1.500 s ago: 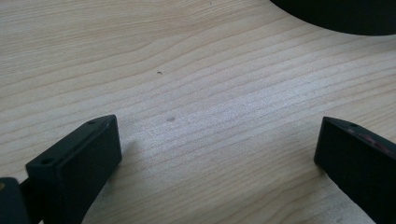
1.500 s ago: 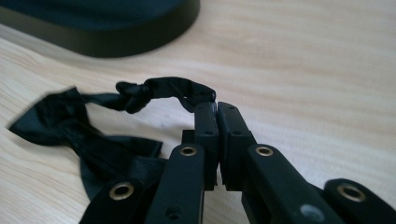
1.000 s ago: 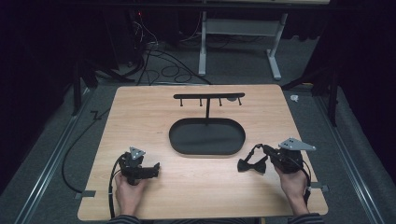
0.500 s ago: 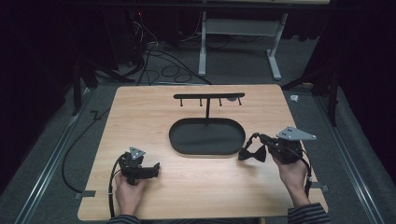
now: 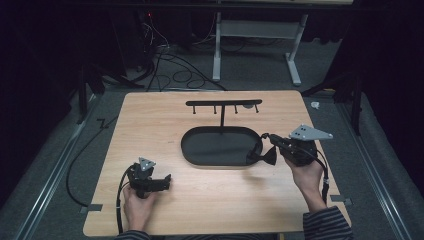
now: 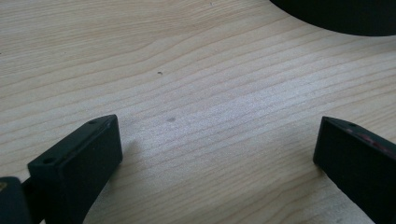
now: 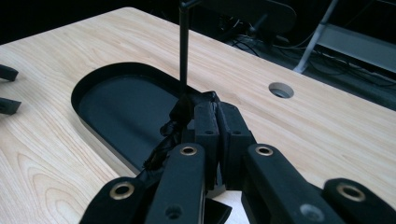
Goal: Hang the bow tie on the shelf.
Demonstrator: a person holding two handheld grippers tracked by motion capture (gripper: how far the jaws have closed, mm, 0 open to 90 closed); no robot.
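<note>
The right gripper (image 5: 260,150) hangs at the right end of the black oval tray (image 5: 200,150), its jaws pressed together on a small black bow tie (image 5: 267,156). In the right gripper view the dark fabric (image 7: 170,135) bunches out to the left of the closed fingers (image 7: 205,126), so the pinch seems to fall on its strap or knot rather than on a wing — a hold that lets the bow dangle free below the fingertips. The bow tie is lifted off the wooden table (image 5: 150,120) and sits just over the tray's rim, near the foot of the thin upright post (image 7: 183,51).

That post carries a crossbar with short pegs (image 5: 223,103), which makes the whole thing a hanging stand with a catch-tray at its base. Holding the tie pinched and raised beside the post reads as preparation for hanging it on a peg or setting it in the tray; which of the two cannot be told from here.

The left gripper (image 5: 162,182) rests low on the table's near left, well apart from the stand. Its fingers (image 6: 79,158) stand wide apart with only bare wood grain between them — parked out of the way, ready but idle, leaving the right hand room to work.
</note>
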